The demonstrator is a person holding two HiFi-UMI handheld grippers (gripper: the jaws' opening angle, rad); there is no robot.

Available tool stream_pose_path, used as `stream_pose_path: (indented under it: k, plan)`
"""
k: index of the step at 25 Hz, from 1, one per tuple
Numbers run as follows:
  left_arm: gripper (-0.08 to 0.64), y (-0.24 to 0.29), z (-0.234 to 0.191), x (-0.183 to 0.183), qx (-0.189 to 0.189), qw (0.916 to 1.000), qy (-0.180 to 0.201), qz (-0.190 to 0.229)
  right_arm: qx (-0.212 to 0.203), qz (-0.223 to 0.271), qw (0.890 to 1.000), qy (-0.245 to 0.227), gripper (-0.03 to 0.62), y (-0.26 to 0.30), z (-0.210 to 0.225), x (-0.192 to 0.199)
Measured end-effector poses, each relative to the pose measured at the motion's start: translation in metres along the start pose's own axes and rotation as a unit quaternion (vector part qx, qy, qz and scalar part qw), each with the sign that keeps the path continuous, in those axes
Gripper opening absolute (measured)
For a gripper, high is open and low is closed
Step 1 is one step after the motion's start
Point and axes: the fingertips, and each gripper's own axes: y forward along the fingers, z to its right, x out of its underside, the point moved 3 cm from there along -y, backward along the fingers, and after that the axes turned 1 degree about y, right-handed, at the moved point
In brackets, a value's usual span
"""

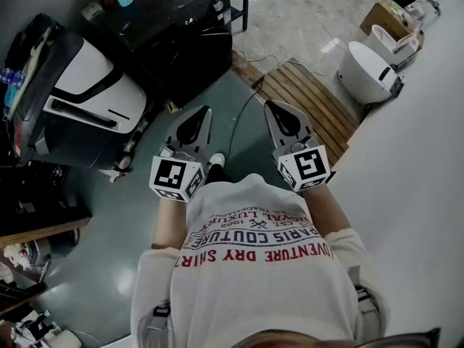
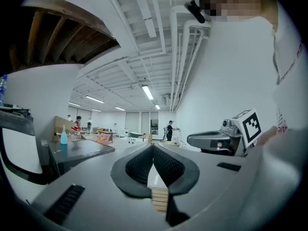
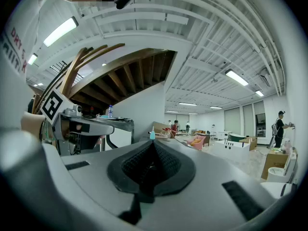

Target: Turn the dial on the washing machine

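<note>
Both closed and empty, left gripper and right gripper point toward the washing machine, apparently before any approach.

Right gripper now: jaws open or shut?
Shut. In the right gripper view, the right gripper shows its jaws meeting at the tips, with nothing between them.

Grey-green floor; slatted wooden platform; white wall; ceiling strip lights; exposed ceiling pipes.
</note>
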Motion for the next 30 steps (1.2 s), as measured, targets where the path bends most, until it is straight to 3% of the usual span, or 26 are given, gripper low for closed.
stream_pose_path:
  k: [13,17,18,20,21,30]
  plan:
    - [0.015,0.005,0.006,0.008,0.019,0.9997,-0.014,-0.006,0.02,-0.006,0.999,0.032,0.028,-0.006,0.004,0.015]
    - [0.015,0.012,0.007,0.012,0.022,0.9996,-0.015,-0.014,0.037,0.02,0.998,0.044,0.031,-0.008,0.017,0.014]
    - [0.015,0.014,0.006,0.014,0.023,0.9995,-0.015,-0.016,0.043,0.022,0.998,0.043,0.057,-0.007,0.021,0.014]
    - [0.015,0.018,0.001,0.017,0.022,0.9994,-0.017,-0.02,0.053,0.018,0.998,0.036,0.218,0.0,0.029,0.018]
    - [0.015,0.022,-0.003,0.019,0.021,0.9994,-0.019,-0.021,0.058,0.014,0.998,0.033,0.238,0.004,0.033,0.02]
    - [0.015,0.096,-0.057,0.037,0.035,0.9982,-0.035,-0.033,0.068,-0.021,0.996,0.047,0.238,0.075,0.08,0.047]
